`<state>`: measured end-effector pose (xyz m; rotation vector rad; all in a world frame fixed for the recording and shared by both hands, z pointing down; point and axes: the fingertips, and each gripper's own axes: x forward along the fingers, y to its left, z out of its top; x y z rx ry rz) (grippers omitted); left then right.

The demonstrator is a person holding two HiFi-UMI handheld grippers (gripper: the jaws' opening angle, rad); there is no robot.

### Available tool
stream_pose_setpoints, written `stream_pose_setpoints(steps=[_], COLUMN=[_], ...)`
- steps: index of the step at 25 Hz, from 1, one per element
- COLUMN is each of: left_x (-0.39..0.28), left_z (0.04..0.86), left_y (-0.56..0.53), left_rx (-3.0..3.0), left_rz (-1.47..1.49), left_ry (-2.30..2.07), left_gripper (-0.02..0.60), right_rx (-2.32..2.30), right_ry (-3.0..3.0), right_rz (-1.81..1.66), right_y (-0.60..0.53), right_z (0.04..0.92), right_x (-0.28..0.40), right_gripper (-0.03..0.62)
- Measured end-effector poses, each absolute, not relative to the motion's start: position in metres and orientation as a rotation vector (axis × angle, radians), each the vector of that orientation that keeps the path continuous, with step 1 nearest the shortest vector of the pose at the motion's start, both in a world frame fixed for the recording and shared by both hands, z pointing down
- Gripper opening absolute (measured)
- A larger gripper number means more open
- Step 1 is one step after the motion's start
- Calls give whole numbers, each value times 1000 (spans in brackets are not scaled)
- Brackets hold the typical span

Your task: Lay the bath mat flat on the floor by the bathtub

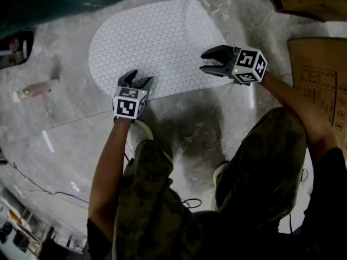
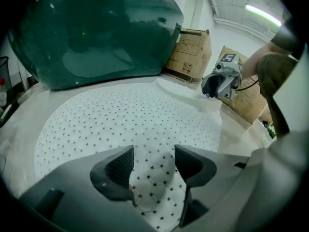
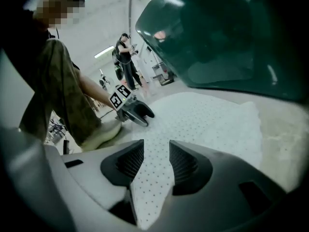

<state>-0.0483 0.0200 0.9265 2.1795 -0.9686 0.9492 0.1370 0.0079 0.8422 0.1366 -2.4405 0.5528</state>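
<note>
Head view: the bath mat (image 1: 152, 42) lies on the grey floor (image 1: 206, 118) just beside the dark green bathtub (image 1: 54, 4), which sits at the mat's 11 o'clock. The mat's long axis runs roughly 9 to 3, along the tub's side. Most of it looks flat. Your left gripper (image 1: 137, 80) sits at the mat's 6 o'clock edge with its jaws apart. The left gripper view shows mat in the gap, but the pads are not closed on it. Your right gripper (image 1: 206, 61) is over the 4 o'clock edge, jaws likewise spread. The right gripper view shows mat between them, nothing pinched. What matters is the end flap (image 1: 205, 23) at the mat's 2 o'clock. It looks lifted or doubled over, and you cannot tell which from here. It lies near your right fingertips, at their 12 o'clock, and well apart from your left, at their 2 o'clock across the mat. In my judgement this is the right hand's job: reach toward 12, take the flap's free edge, and draw it out toward 3 along the long axis. The left hand is well placed to pin the near edge. The likely risk is the whole mat sliding instead of the flap opening.
</note>
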Motion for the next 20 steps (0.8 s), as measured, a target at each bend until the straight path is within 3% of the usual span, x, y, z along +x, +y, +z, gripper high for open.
stream_pose_setpoints(steps=[8, 14, 15, 17, 18, 20], left_x=[-49, -49, -51, -51, -51, -50], left_z=[927, 927, 927, 927, 927, 927], left_y=[20, 19, 19, 19, 19, 20], left_rx=[2163, 2172, 2171, 2170, 2170, 2176], left_rz=[943, 954, 955, 956, 957, 959], left_ry=[-958, -964, -966, -971, -972, -973], left_gripper=[273, 273, 273, 273, 273, 273], right_rx=[468, 471, 479, 498, 507, 526], right_ry=[-2302, -2097, -2076, -2054, -2045, -2020], right_rz=[248, 69, 80, 98, 104, 111], right_y=[-35, -34, -34, -36, -37, -38], right_z=[849, 868, 871, 875, 876, 881], right_x=[148, 161, 164, 172, 176, 186], right_gripper=[166, 227, 214, 92, 61, 54])
